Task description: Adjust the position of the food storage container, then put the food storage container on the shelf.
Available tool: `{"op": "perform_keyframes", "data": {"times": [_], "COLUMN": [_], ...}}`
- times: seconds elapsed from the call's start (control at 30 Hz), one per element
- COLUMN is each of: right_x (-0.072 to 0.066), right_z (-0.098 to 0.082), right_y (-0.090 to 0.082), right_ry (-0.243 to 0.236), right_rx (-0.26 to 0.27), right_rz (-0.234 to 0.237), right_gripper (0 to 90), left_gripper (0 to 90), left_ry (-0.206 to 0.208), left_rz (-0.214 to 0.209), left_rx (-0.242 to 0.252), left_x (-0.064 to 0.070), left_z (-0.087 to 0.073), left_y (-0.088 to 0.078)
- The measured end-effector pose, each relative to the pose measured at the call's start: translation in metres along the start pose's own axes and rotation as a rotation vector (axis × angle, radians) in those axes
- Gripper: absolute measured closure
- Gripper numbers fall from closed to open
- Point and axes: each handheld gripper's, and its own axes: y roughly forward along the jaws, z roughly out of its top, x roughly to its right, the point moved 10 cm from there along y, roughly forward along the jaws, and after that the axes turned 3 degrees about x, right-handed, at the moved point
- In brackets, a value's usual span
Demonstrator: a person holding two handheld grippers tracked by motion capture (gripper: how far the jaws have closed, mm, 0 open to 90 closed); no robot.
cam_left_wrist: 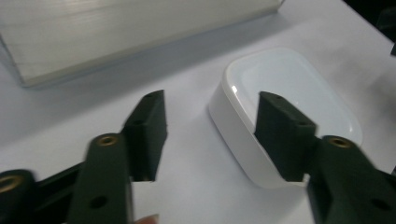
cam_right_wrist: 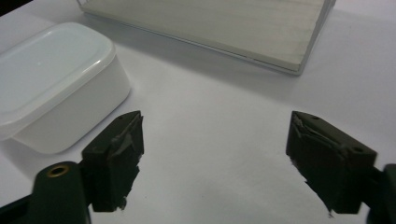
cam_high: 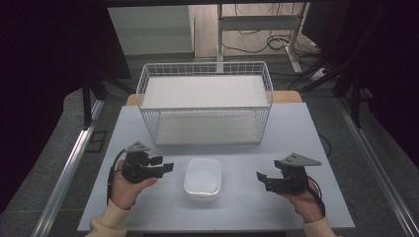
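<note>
Flanking the white lidded box (cam_high: 202, 178) at lower centre of the tabletop (cam_high: 296, 128), left gripper (cam_high: 165, 164) and right gripper (cam_high: 260, 178) held their jaws spread, pinching nothing.

Pale table (cam_high: 296, 128) bearing wire basket (cam_high: 205, 103), lidded white box (cam_high: 202, 178)

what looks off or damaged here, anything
Only the right gripper: its black jaw pads look chipped and ragged along their edges in the right gripper view. The white lidded box sits flat and closed on the table, and the wire rack stands square.
</note>
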Motion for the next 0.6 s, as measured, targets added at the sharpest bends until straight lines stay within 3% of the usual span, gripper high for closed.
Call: {"op": "perform_keyframes", "data": {"times": [0.1,0.5,0.6], "right_x": [-0.002,-0.011,-0.018], "right_z": [-0.001,0.001,0.004], "right_y": [0.001,0.003,0.005], "right_ry": [0.030,0.021,0.012], "right_rx": [-0.024,-0.016,-0.006], "right_rz": [0.020,0.050,0.083], "right_gripper": [17.3,17.8,18.5], "left_gripper": [35.7,30.0,28.9], "left_ry": [-0.012,-0.037,-0.041], "left_rz": [-0.012,-0.024,-0.038], "left_rx": [0.012,0.010,-0.001], "left_x": [0.000,0.000,0.003], "left_z": [0.002,0.001,-0.001], "left_y": [-0.003,-0.006,0.000]}}
